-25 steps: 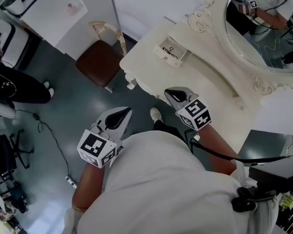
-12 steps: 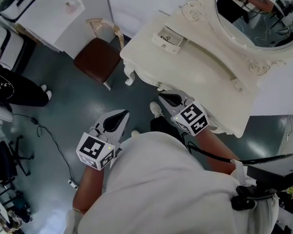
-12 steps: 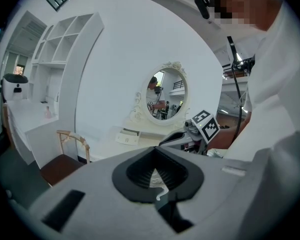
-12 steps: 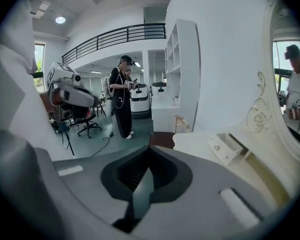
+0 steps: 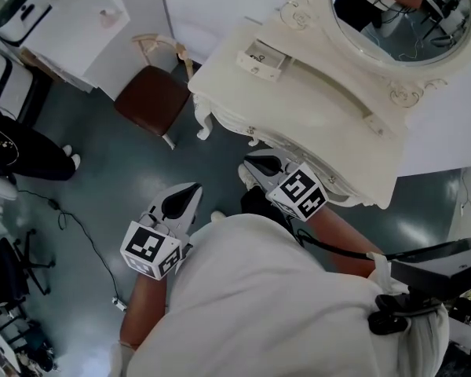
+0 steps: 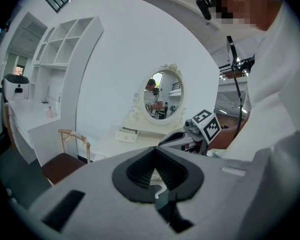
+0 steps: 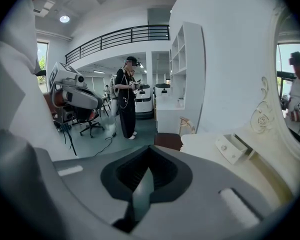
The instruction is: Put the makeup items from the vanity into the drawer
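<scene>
Left gripper (image 5: 191,189) closed, black pads pressed tip to tip with nothing caught between them; hangs over the dark grey-green floor (image 5: 102,171), well apart from the furniture. Right gripper (image 5: 250,166) likewise closed and empty, tips near the front edge of the cream-white carved vanity table (image 5: 322,124).

Forearms behind both mostly covered by the wearer's white shirt (image 5: 267,305), which fills the bottom of the head view. Vanity top seen at a slant, bare across the middle as far as can be told.

Above it, oval mirror in an ornate cream frame (image 5: 400,18), upper part cropped by the frame edge; holds only a scrap of reflection, an arm and a marker cube, the rest cut off.

At the far left edge, person in black clothing (image 5: 20,144), only the lower body in view.

Left of the vanity, wooden chair with a brown padded seat (image 5: 151,100), pale backrest partly lost against the white wall.

On the vanity's far left end, small white tabletop drawer (image 5: 259,56), pulled open; contents too small to make out, and makeup items not distinguishable anywhere at this size.
</scene>
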Demonstrator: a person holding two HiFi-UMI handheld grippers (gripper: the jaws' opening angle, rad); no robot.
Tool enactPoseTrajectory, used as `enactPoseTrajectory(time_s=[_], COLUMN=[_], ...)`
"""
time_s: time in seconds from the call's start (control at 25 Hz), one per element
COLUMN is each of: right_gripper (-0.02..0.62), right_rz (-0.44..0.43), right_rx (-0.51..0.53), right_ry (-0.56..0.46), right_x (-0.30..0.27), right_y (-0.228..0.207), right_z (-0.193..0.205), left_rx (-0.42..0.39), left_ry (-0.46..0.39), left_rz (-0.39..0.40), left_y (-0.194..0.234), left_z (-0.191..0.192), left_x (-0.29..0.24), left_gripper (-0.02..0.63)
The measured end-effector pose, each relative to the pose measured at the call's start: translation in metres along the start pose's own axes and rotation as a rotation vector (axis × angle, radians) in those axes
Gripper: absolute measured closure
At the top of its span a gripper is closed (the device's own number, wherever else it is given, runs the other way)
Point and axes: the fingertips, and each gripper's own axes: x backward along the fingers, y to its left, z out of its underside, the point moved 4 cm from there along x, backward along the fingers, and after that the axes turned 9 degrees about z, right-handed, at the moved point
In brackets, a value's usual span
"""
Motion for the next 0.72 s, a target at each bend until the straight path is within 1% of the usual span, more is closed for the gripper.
enactPoseTrajectory(time_s=[0.4,0.72], right_gripper=[0.595,0.595], right_rz=[-0.008,-0.02], right_rx=[0.023,0.03], right_ry=[-0.011,-0.022], right_x=[0.002,0.005], right_y=[0.027,0.033], right_z=[-0.004,-0.005], left_rx=[0.003,0.011], left_ry=[-0.011,-0.013], left_rz=[-0.002,-0.015], left_y=[-0.009,-0.013], left_z=[0.012,0.018], left_x=[0.02,0.022], left_gripper=[0.604,0.604])
